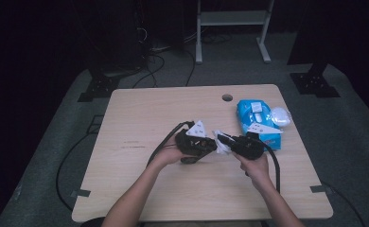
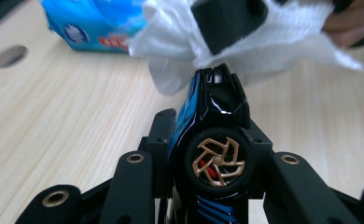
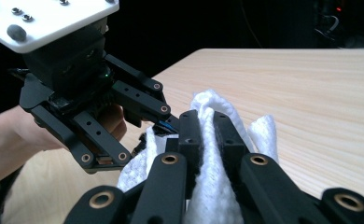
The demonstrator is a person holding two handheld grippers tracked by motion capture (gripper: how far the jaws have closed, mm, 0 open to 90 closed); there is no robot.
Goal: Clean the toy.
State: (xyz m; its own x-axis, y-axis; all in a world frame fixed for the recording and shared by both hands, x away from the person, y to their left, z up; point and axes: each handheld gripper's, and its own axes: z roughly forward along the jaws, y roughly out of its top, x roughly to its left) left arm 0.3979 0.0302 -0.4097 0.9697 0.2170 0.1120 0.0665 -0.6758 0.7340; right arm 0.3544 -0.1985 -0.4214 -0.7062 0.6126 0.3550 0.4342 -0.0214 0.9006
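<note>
A black and blue toy car (image 2: 213,140) with a bronze wheel is clamped between the jaws of my left gripper (image 2: 213,144), nose pointing away. My right gripper (image 3: 207,135) is shut on a white wipe (image 3: 227,186), which bunches up around its jaws. The wipe (image 2: 245,42) presses against the car's nose. Both grippers meet at the middle of the table, left gripper (image 1: 199,142) facing right gripper (image 1: 230,142), with the wipe (image 1: 220,141) between them. From the right gripper view, the left gripper (image 3: 168,122) comes in from the left.
A blue pack of wipes (image 1: 257,120) lies right of centre on the wooden table (image 1: 149,113), with a round white lid-like item (image 1: 281,116) beside it. A cable hole (image 1: 227,98) is near the far edge. Cables trail from both grippers.
</note>
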